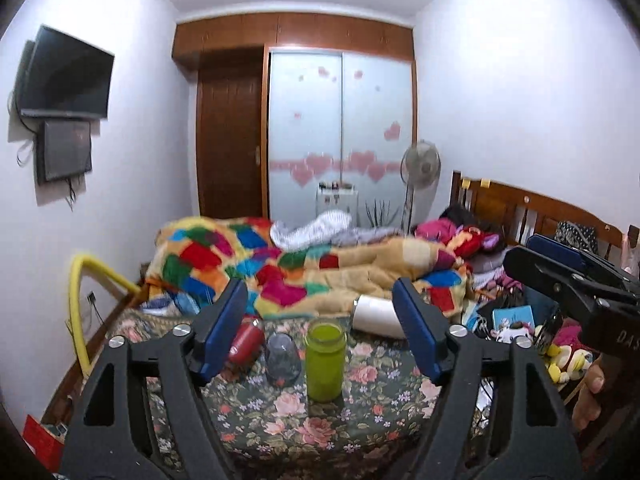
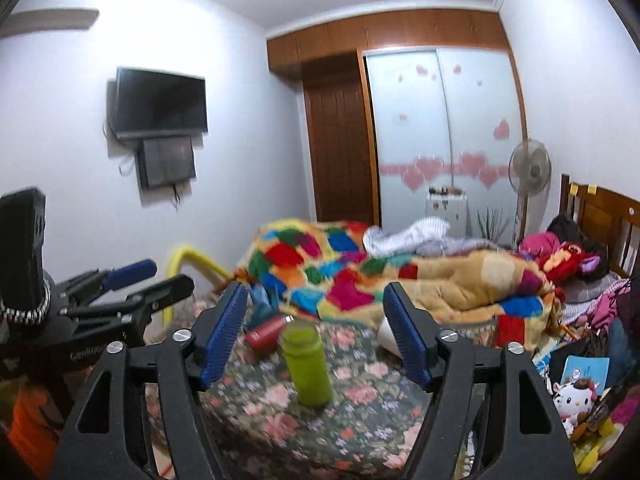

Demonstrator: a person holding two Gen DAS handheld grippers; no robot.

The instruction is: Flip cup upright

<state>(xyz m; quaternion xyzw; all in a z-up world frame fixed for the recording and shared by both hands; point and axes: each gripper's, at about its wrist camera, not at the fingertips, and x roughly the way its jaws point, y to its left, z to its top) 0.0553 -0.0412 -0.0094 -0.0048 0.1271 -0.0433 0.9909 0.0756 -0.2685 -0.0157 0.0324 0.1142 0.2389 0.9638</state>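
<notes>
Both of your grippers, left gripper (image 1: 320, 328) and right gripper (image 2: 314, 330), hover above the bed (image 1: 360, 408) with jaws spread wide, gripping nothing. Your target, the clear cup (image 1: 283, 360), rests inverted on the floral bedcover, between the red bottle (image 1: 246, 344) and the upright green bottle (image 1: 325, 360).

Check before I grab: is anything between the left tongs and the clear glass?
Nothing visible. The clear glass sits straight ahead of the open left tongs; the green bottle and red bottle only flank it.
</notes>
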